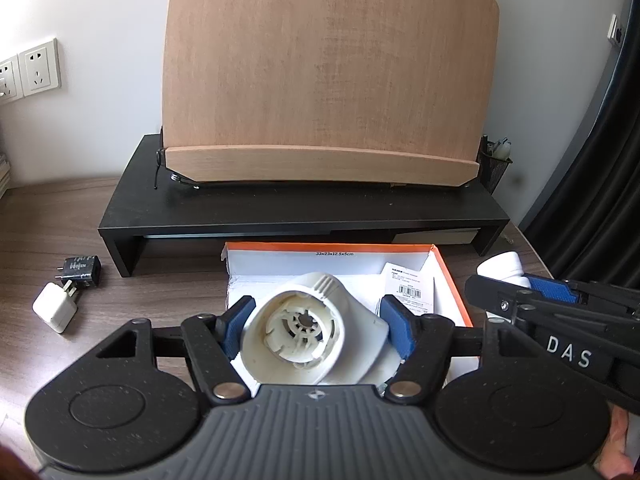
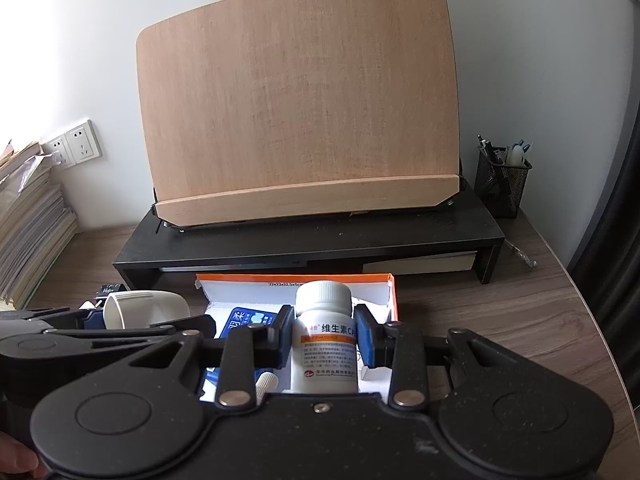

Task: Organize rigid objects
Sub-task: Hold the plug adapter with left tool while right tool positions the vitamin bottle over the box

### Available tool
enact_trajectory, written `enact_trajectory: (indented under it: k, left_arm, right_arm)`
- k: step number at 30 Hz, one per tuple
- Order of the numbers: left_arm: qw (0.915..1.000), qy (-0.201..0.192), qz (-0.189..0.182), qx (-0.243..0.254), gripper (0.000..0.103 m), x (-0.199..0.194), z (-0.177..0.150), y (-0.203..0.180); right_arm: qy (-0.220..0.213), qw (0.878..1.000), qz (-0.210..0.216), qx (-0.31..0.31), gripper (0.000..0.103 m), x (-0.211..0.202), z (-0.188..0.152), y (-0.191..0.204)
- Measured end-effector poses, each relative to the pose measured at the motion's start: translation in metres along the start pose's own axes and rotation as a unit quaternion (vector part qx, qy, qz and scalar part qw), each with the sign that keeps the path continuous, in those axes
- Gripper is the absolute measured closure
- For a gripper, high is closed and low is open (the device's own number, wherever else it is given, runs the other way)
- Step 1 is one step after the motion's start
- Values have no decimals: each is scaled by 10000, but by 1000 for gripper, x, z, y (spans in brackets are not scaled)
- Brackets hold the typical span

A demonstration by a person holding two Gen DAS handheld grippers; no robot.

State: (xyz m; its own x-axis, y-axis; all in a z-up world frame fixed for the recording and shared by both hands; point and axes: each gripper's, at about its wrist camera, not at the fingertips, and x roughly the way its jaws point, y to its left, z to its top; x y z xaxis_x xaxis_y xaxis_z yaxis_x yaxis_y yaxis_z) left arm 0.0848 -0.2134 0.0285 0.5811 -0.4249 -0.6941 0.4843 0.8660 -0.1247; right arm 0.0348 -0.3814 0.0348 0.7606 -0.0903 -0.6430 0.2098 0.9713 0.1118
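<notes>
Over the orange-rimmed box (image 1: 452, 276), both grippers loaded. Left gripper (image 1: 316, 328): 2 blue pads (image 1: 236, 320) clamped on the sides of a white tape dispenser (image 1: 304, 336), hub face turned back at the camera, ridged tip pointing up and away toward the black riser (image 1: 280, 204). Dispenser sits above the box's white floor; can't tell if it touches. Right gripper (image 2: 322, 334): pads (image 2: 285, 328) clamped on a white pill bottle (image 2: 324, 340), long axis upright, cap on top, label facing the camera. Its base is hidden behind the gripper body, so contact with the box floor can't be told.

Edges: box's far wall lies just beside the riser's front edge, tight there. Right wall of the box is near the right gripper's outer pad. Blue packet (image 2: 244, 320) and a small white ribbed cap (image 2: 266, 384) lie in the box left of the bottle. Bare desk (image 2: 520, 320) opens to the right of the box. Left of it, 2 chargers, black (image 1: 80, 270) and white (image 1: 54, 306), well apart from the box. The 2 grippers are close side by side
</notes>
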Motion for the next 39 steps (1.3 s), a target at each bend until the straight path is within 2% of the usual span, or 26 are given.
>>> enact_trajectory:
  k: [39]
  left_arm:
    - [9999, 115, 55, -18, 34, 15, 0, -4]
  right_arm:
    - [113, 9999, 24, 28, 63, 16, 2, -3]
